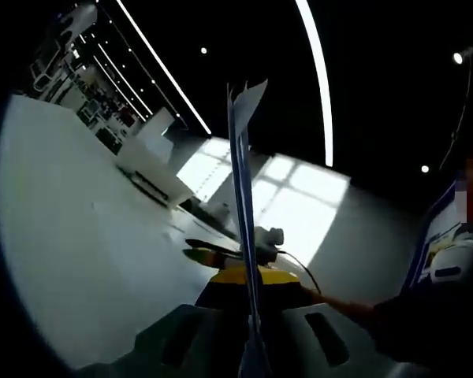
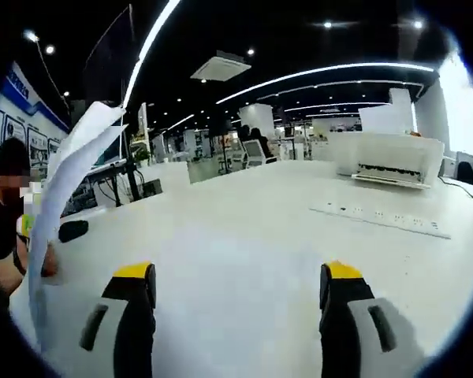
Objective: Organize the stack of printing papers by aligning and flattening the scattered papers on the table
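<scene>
My left tool (image 1: pixel 252 346) is clamped on the papers (image 1: pixel 243 181), held upright on edge above the desk (image 1: pixel 79 260), well left of my empty, wide-open right tool (image 2: pixel 236 315).

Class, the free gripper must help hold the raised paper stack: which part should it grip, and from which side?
Probably the stack of papers' free long edge, from the right gripper's left side: the sheets stand upright, clamped low in the left gripper, upper part curling unsupported.

White papers (image 1: pixel 243 205) upright, edge-on
</scene>
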Demonstrator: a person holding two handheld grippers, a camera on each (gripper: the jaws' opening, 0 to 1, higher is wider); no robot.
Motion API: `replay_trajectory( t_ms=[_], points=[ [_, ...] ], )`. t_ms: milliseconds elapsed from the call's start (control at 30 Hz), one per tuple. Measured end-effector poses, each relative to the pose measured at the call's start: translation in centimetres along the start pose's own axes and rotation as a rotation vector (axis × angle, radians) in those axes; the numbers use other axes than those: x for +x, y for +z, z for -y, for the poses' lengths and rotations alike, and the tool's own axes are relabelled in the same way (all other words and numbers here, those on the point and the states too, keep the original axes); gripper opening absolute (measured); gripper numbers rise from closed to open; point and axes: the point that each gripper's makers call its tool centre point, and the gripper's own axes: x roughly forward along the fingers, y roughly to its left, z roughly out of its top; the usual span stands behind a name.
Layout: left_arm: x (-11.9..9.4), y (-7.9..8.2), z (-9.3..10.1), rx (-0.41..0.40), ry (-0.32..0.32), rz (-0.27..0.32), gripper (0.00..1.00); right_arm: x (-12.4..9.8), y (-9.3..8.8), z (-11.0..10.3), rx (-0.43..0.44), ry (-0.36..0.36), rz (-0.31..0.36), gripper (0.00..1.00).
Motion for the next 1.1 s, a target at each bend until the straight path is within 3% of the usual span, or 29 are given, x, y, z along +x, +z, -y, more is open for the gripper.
replay_trajectory(
  t_ms=[267, 533, 633, 767, 867, 1100],
  points=[
    [-0.1, 0.1, -0.3, 0.000, 0.001, 0.000, 0.06, 1.7, -1.5, 3.0, -0.044, -0.062, -0.071, 0.84],
    [-0.1, 0.1, -0.4, 0.000, 0.002, 0.000, 0.06, 3.0, -2.1, 2.9, -0.092, -0.070, -0.118, 0.83],
    [-0.2, 0.2, -0.5, -0.003, 0.002, 0.000, 0.06, 3.9, -1.8, 3.3, -0.090, -0.064, -0.104, 0.82],
    [-0.2, 0.2, -0.5, -0.001, 0.003, 0.000, 0.06, 3.8, -1.8, 2.4, -0.100, -0.048, -0.089, 0.74],
    [-0.2, 0.2, -0.6, -0.001, 0.003, 0.000, 0.06, 3.7, -1.7, 2.1, -0.112, -0.041, -0.082, 0.60],
    [-0.3, 0.3, -0.9, -0.002, 0.003, 0.000, 0.06, 3.7, -1.4, 2.5, -0.150, -0.042, -0.070, 0.50]
  ],
)
